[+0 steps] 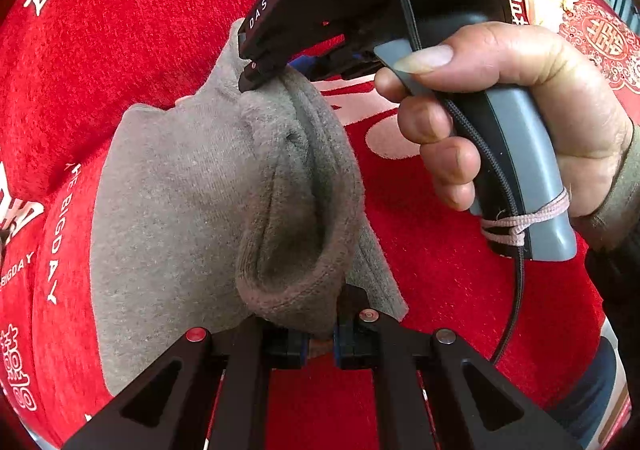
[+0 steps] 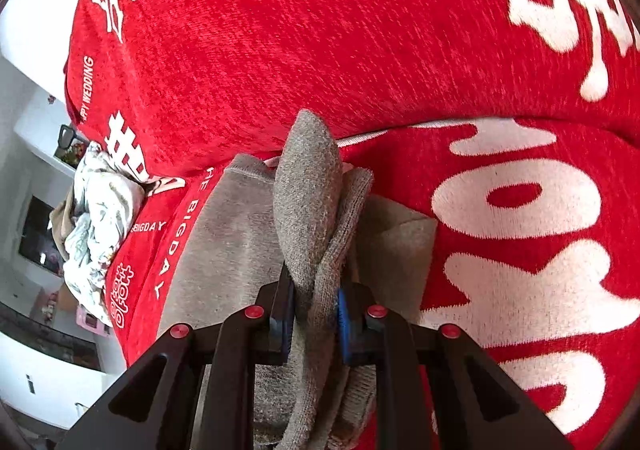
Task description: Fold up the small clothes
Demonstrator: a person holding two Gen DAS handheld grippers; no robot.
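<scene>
Both grippers, left gripper [image 1: 320, 346] and right gripper [image 2: 314, 314], pinch the grey garment [image 1: 192, 190] above a red blanket [image 2: 320, 30] with white lettering, white room walls [image 2: 32, 30] beyond.

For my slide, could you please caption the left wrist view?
Both grippers, left and right, pinch a grey garment over a red blanket.
</scene>
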